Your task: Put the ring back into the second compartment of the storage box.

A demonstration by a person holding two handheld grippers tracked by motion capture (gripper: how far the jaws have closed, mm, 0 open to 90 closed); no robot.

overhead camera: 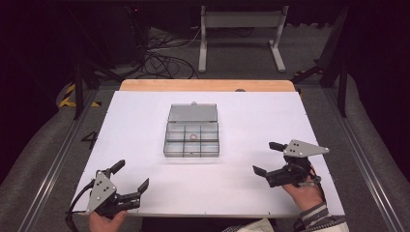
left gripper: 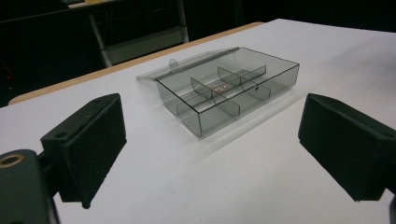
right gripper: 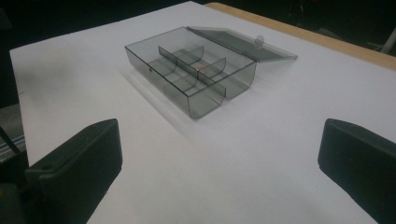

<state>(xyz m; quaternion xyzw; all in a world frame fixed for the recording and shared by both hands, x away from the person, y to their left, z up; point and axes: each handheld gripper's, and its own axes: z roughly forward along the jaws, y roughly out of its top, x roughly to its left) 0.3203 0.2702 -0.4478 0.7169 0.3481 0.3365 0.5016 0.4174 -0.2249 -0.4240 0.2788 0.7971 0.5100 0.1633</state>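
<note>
Now: one compartment box (overhead camera: 192,138), lid open; left tongs (overhead camera: 131,176), right tongs (overhead camera: 265,157) both wide.

table top (overhead camera: 145,145): white, tan wood far edge | compartment box (overhead camera: 192,138): smoky grey clear plastic, small pinkish item (overhead camera: 193,136) inside | grippers: black, grey plates | right sleeve (overhead camera: 316,215): striped

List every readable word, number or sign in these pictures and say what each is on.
"4": a dark numeral on the grey floor, left of the white table.
Yellow-and-black hazard stripes, no lettering: on the floor at far left.
Nothing readable on the clear compartment box.
</note>
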